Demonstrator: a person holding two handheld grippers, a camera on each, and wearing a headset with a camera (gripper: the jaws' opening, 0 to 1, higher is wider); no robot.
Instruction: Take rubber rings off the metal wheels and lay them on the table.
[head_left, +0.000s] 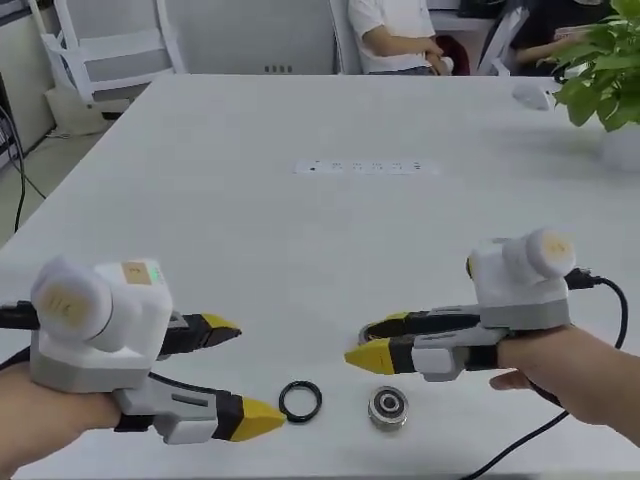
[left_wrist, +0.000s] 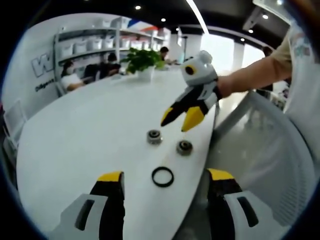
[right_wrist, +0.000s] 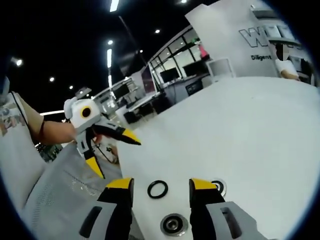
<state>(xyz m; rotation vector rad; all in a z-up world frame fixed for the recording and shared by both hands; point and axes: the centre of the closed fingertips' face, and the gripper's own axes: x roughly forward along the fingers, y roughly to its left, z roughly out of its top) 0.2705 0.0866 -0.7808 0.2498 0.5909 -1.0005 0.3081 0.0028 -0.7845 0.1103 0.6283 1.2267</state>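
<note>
Head view, bottom centre: a loose rubber ring (head_left: 300, 400) lies flat on the table (head_left: 300, 200), just beside the lower tip of the left gripper (head_left: 257, 371). A metal wheel (head_left: 388, 408) sits just right of the ring. The right gripper (head_left: 360, 342) hangs just above that wheel and is the nearer one to it; both grippers' jaws are spread, holding nothing.

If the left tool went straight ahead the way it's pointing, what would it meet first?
Probably the black rubber ring, lying ahead between the left tool's open jaws; a metal wheel sits just beyond it.
</note>
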